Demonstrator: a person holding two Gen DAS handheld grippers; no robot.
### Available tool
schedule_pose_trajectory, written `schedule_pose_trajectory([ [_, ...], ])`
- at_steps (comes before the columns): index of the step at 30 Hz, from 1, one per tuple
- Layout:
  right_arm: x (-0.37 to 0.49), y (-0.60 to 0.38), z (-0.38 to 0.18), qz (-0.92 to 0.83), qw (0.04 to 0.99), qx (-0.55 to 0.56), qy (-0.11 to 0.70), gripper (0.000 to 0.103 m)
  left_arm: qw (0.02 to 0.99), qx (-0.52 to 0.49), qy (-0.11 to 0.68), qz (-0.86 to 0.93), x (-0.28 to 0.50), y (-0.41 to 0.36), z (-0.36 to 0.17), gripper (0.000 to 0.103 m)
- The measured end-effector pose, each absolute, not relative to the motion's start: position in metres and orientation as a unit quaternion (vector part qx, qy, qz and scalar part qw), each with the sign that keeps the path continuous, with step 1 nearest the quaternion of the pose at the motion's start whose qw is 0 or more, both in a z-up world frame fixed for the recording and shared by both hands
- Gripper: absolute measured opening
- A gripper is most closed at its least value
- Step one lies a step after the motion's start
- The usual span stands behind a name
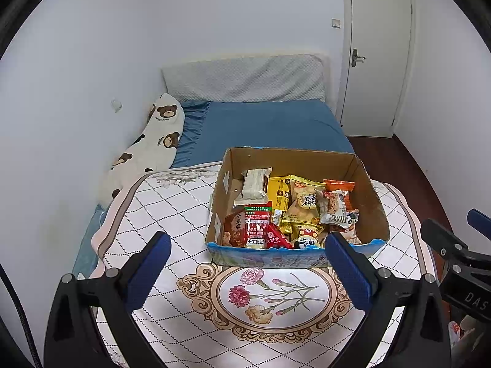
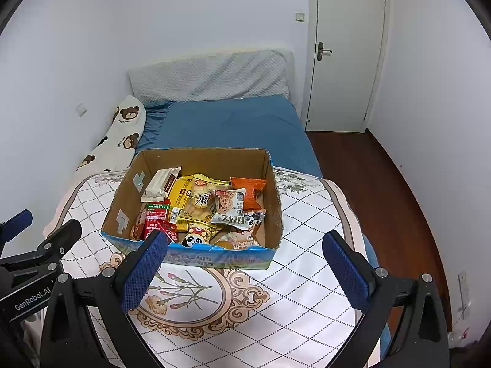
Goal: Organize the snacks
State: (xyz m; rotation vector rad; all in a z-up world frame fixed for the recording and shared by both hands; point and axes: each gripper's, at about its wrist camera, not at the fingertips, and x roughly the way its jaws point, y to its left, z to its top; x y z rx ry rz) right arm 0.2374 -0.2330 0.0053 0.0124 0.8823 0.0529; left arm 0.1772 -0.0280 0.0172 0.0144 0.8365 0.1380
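An open cardboard box [image 1: 373, 196] [image 2: 122, 197] with a blue printed front stands on a quilt on the bed. It holds several snack packets: red ones [image 1: 256, 228] [image 2: 156, 219] at the front left, yellow ones [image 1: 302, 202] [image 2: 196, 199] in the middle, an orange one [image 1: 339, 185] [image 2: 250, 191] at the back right. My left gripper [image 1: 248, 271] is open and empty, just in front of the box. My right gripper [image 2: 244, 271] is open and empty, in front of the box's right part.
The white quilt [image 1: 184, 316] [image 2: 300, 300] with flower print covers the near bed. A bear-print pillow [image 1: 153, 141] [image 2: 119, 135] lies along the left wall. Blue sheet [image 1: 270, 125] lies behind the box. A shut door [image 2: 346, 52] and wood floor [image 2: 368, 184] are at the right.
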Motion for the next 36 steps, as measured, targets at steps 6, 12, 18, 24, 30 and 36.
schedule_pose_trajectory([
  [6, 0.234, -0.233, 0.009, 0.027, 0.905, 0.007, 0.424, 0.103, 0.912, 0.006, 0.405, 0.068, 0.176, -0.028, 0.018, 0.103],
  [12, 0.233, -0.234, 0.009, 0.027, 0.905, 0.006, 0.424, 0.103, 0.912, 0.006, 0.405, 0.068, 0.175, -0.028, 0.019, 0.103],
  [18, 0.233, -0.233, 0.011, 0.028, 0.906, 0.005, 0.423, 0.103, 0.913, 0.005, 0.403, 0.069, 0.173, -0.028, 0.021, 0.103],
  [24, 0.231, -0.235, 0.014, 0.028, 0.907, 0.006, 0.420, 0.103, 0.913, 0.005, 0.401, 0.071, 0.173, -0.028, 0.023, 0.103],
  [30, 0.229, -0.236, 0.016, 0.028, 0.907, 0.006, 0.420, 0.103, 0.913, 0.005, 0.402, 0.071, 0.172, -0.028, 0.024, 0.103],
  [36, 0.226, -0.235, 0.018, 0.027, 0.907, 0.005, 0.420, 0.103, 0.913, 0.002, 0.402, 0.073, 0.171, -0.028, 0.025, 0.103],
])
